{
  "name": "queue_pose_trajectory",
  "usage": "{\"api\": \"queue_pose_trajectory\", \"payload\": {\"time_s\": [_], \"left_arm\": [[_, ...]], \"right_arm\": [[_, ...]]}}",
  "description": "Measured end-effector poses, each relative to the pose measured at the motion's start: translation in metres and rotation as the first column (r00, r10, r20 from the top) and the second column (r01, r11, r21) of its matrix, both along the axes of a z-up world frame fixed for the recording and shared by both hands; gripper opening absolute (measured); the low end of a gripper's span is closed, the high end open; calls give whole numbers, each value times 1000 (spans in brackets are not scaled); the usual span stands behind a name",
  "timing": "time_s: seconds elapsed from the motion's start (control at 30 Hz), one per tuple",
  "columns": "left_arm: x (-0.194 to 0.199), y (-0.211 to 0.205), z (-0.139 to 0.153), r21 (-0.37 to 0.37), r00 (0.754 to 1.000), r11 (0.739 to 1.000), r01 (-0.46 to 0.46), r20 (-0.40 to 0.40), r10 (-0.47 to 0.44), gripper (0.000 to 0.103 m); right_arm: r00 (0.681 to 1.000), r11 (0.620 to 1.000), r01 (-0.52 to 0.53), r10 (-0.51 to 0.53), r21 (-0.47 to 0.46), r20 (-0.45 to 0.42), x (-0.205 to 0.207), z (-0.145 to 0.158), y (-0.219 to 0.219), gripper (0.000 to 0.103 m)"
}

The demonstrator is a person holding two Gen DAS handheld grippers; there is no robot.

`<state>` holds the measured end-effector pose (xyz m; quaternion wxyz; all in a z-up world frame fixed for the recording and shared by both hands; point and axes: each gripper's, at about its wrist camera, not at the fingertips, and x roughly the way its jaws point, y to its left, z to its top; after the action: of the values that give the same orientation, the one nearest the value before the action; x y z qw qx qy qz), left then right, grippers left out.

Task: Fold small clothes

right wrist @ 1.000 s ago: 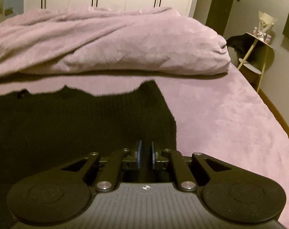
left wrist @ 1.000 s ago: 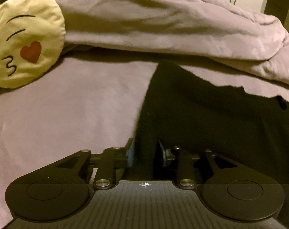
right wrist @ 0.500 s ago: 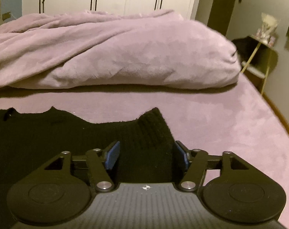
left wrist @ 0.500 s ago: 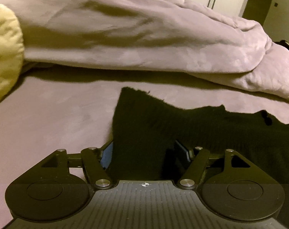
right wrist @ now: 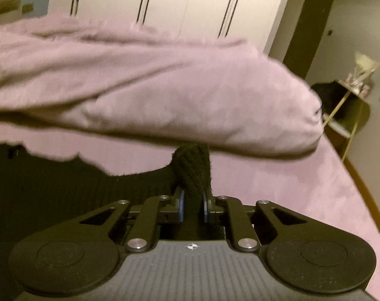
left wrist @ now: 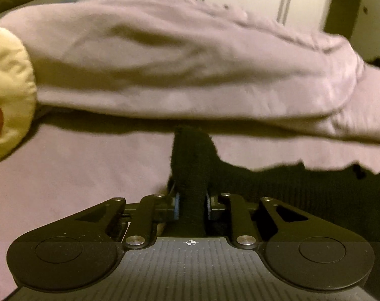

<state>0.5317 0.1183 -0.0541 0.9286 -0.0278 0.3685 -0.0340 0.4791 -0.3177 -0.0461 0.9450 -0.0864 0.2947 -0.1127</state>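
A black knit garment [left wrist: 302, 188] lies on the mauve bed sheet [left wrist: 77, 170]. My left gripper [left wrist: 191, 200] is shut on the garment's left corner, which bunches up between the blue pads and sticks up ahead of them. My right gripper [right wrist: 193, 202] is shut on the garment's right corner [right wrist: 192, 173] in the same way. The rest of the garment [right wrist: 52, 190] stretches away to the left in the right wrist view. Both corners are raised off the sheet.
A rumpled mauve duvet [left wrist: 190, 62] is heaped across the bed just beyond the garment. A yellow emoji cushion [left wrist: 6, 95] sits at the left. White wardrobe doors [right wrist: 190, 5] stand behind. A small side table [right wrist: 350, 105] stands right of the bed.
Both grippers were open around the garment's corners half a second ago and have closed on them. Both corners have lifted, and the views have tilted up.
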Motion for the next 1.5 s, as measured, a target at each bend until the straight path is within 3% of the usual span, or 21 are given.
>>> {"api": "queue_pose_trajectory", "payload": {"time_s": [0.1,0.2,0.23,0.27,0.37,0.43,0.47,0.57,0.67,0.77,0.87,0.93,1.0,1.07,1.1,1.17,1.2,1.3,1.4,1.5], "left_arm": [[3,13,14,-21,998,999,-39,47,40,13],[8,7,13,51,998,998,-28,55,25,14],[10,5,9,74,998,997,-36,48,32,19],[12,2,5,108,998,992,-59,42,54,31],[4,-3,2,183,992,976,-117,62,107,45],[-10,-5,6,125,994,987,-99,59,92,48],[-20,-9,8,93,995,992,-89,60,84,56],[-53,-34,6,-34,998,999,9,64,-6,72],[-69,-63,-14,-125,997,989,77,26,-74,82],[-66,-79,-46,0,995,996,91,-48,-91,84],[-68,-67,-49,47,993,992,115,-1,-115,84],[-64,-53,-48,38,994,994,106,1,-106,83],[-64,-45,-46,59,994,992,108,6,-109,80],[-68,-42,-40,138,998,989,53,11,-55,80],[-69,-38,-36,144,1000,989,18,0,-19,79],[-81,-18,-26,34,1000,999,-10,-17,10,81],[-87,-13,-23,-6,1000,1000,-2,-25,1,82],[-117,-10,-20,-79,998,997,28,-56,-32,86],[-146,-14,-26,-112,996,993,25,-84,-35,91],[-156,-19,-39,-79,993,997,2,-118,-12,91]], "right_arm": [[1000,1000,11,-10,-8,29,9,7,5,12],[998,998,54,-54,-11,40,19,4,6,14],[997,997,75,-75,-5,31,24,1,6,17],[995,995,98,-98,-3,9,27,-3,5,19],[985,985,169,-170,21,31,18,-5,2,24],[989,985,127,-135,121,67,-6,-2,6,25],[993,980,70,-85,188,76,-20,-4,12,25],[995,924,-82,55,374,82,-54,-21,38,27],[987,878,-156,155,453,39,-75,-49,64,43],[980,891,-198,186,408,69,-87,-66,57,44],[985,917,-175,158,359,75,-97,-60,27,40],[999,945,-39,28,324,36,-103,-60,-2,51],[998,927,43,-60,373,34,-116,-58,-39,37],[984,935,173,-180,309,-5,-126,-49,-52,42],[972,910,224,-235,350,-11,-137,-42,-62,49],[972,866,195,-233,461,27,-161,-30,-69,49],[977,861,170,-211,479,32,-170,-27,-65,49],[990,831,122,-140,542,-8,-190,-32,-45,46],[990,807,139,-124,574,-65,-202,-50,-30,43],[978,790,208,-172,577,-118,-193,-62,-29,34]]}}
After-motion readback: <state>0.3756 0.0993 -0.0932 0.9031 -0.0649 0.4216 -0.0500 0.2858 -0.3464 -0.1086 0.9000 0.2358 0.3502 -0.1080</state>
